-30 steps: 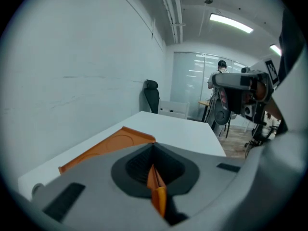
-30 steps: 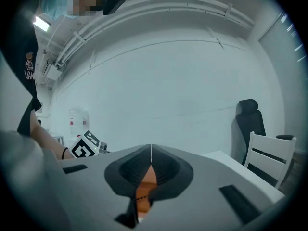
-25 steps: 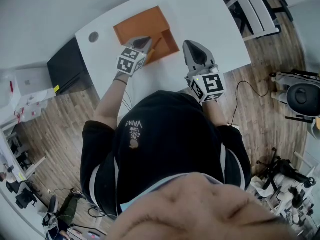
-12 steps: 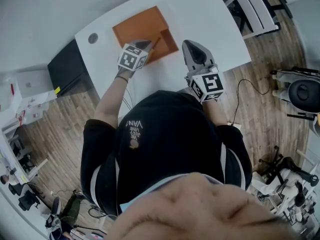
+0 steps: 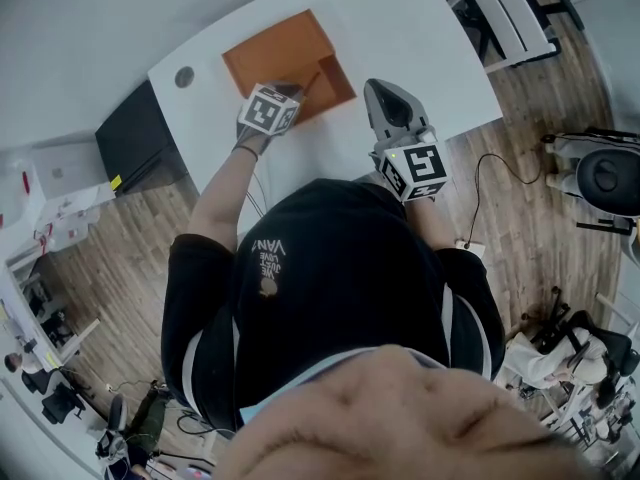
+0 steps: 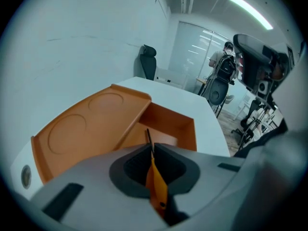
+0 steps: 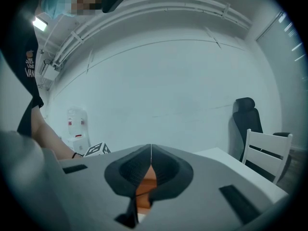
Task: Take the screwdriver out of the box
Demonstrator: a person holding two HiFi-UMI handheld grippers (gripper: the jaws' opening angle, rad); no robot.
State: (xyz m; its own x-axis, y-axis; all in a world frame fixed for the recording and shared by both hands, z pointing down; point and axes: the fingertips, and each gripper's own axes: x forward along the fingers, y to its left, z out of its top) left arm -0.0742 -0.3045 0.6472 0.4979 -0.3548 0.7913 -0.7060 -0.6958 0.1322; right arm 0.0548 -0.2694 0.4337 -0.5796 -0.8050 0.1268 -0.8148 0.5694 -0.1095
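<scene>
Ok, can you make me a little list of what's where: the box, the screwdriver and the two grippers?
box: orange, open, on the table
table: white
screwdriver: orange handle pinched in the left gripper, dark shaft poking out toward the box
left gripper: shut on the screwdriver, at the box's near edge
right gripper: shut, holding nothing, over the table beside the box

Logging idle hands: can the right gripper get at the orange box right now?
Likely yes: the right gripper hovers close beside the box, only white table between; the left gripper, holding the screwdriver, crowds the open compartment.
</scene>
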